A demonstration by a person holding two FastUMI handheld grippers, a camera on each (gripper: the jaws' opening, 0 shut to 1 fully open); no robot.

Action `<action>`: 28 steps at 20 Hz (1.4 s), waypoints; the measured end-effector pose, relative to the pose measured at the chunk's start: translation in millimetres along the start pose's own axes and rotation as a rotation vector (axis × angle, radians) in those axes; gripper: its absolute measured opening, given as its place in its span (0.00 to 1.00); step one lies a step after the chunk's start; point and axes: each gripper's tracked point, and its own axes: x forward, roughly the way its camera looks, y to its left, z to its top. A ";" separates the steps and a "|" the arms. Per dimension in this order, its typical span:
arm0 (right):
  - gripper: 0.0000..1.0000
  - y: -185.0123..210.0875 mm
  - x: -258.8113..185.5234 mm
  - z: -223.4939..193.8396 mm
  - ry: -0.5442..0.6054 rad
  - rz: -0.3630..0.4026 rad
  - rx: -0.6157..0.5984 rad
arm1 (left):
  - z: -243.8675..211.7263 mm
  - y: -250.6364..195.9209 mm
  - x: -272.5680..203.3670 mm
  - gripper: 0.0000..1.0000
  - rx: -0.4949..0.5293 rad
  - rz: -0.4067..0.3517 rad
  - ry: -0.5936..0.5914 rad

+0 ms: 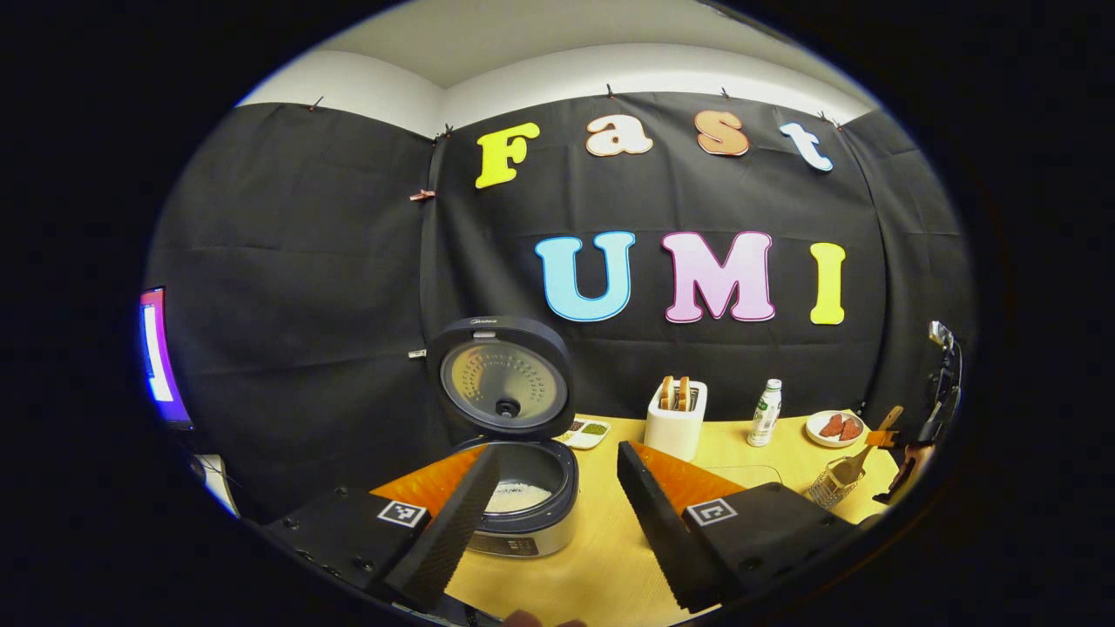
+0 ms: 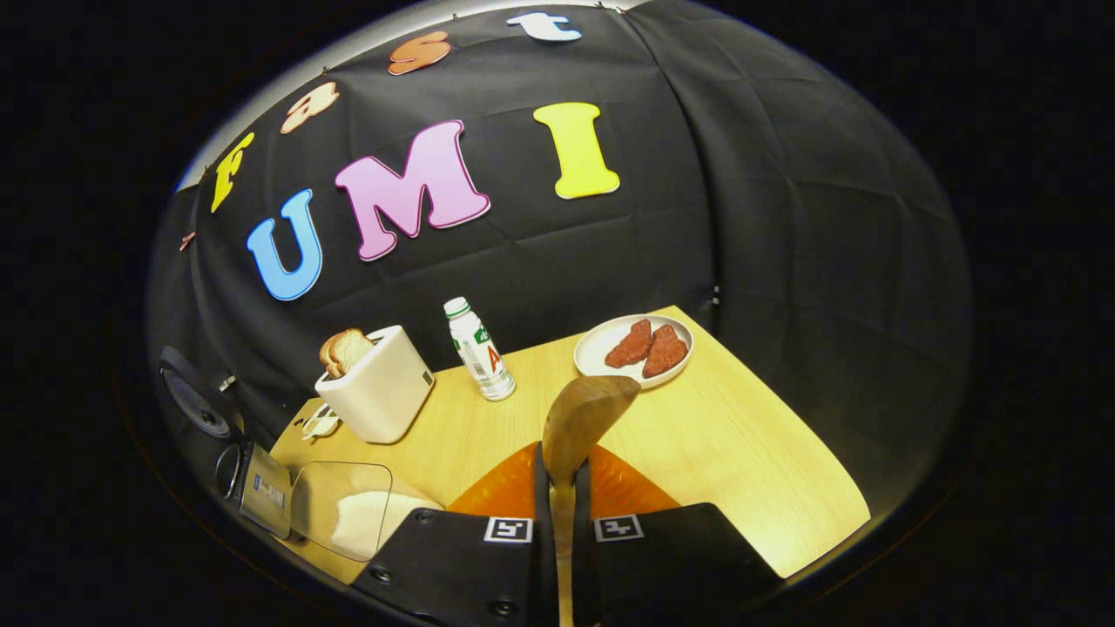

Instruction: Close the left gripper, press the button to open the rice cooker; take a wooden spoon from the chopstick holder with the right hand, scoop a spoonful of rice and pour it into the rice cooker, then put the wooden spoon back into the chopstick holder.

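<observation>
Your left gripper (image 1: 557, 488) stood with its fingers spread wide and nothing between them, low in the left gripper view, held level and facing the wall. Behind its fingers, lower centre-left, sat the rice cooker (image 1: 523, 501) with its lid (image 1: 503, 376) swung up; white rice showed inside the pot. A small brand name was printed on the lid's upper rim, too small to make out. A square black-and-white marker sat on each finger mount.

At the far right edge of that view you held the other gripper (image 1: 915, 453), with the wooden spoon (image 1: 858, 457) slanting down into the wire chopstick holder (image 1: 827, 488).

In the right gripper view your right gripper (image 2: 562, 483) was clamped on the wooden spoon's handle, both fingers pressing it, the bowl (image 2: 585, 418) pointing up at centre frame. The view was tilted, so the table (image 2: 740, 435) sloped up to the right. The bottle (image 2: 479, 350) at upper centre carried a green-and-red label I could not read. Left of it stood the toaster (image 2: 379, 392) with bread, and right of it the plate (image 2: 634, 347) of red slices. A clear container (image 2: 344, 509) of rice lay lower left.
</observation>
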 end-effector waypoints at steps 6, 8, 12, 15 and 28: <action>0.11 61.2 -42.9 55.6 -0.132 0.088 -0.056 | -1.6 24.8 -0.3 0.93 -0.038 0.003 -0.011; 0.11 95.8 -51.4 61.2 -0.145 0.144 -0.065 | -2.3 34.7 0.8 0.93 -0.042 0.002 -0.010; 0.11 170.7 -44.8 39.3 -0.117 0.239 -0.081 | 0.6 67.5 6.9 0.93 -0.008 0.044 -0.025; 0.11 211.0 -26.3 7.2 -0.073 0.260 -0.101 | 3.7 86.2 14.3 0.93 0.013 0.040 -0.029; 0.11 262.5 31.5 -105.1 0.043 0.140 -0.180 | -16.6 135.9 42.2 0.93 0.044 -0.028 0.023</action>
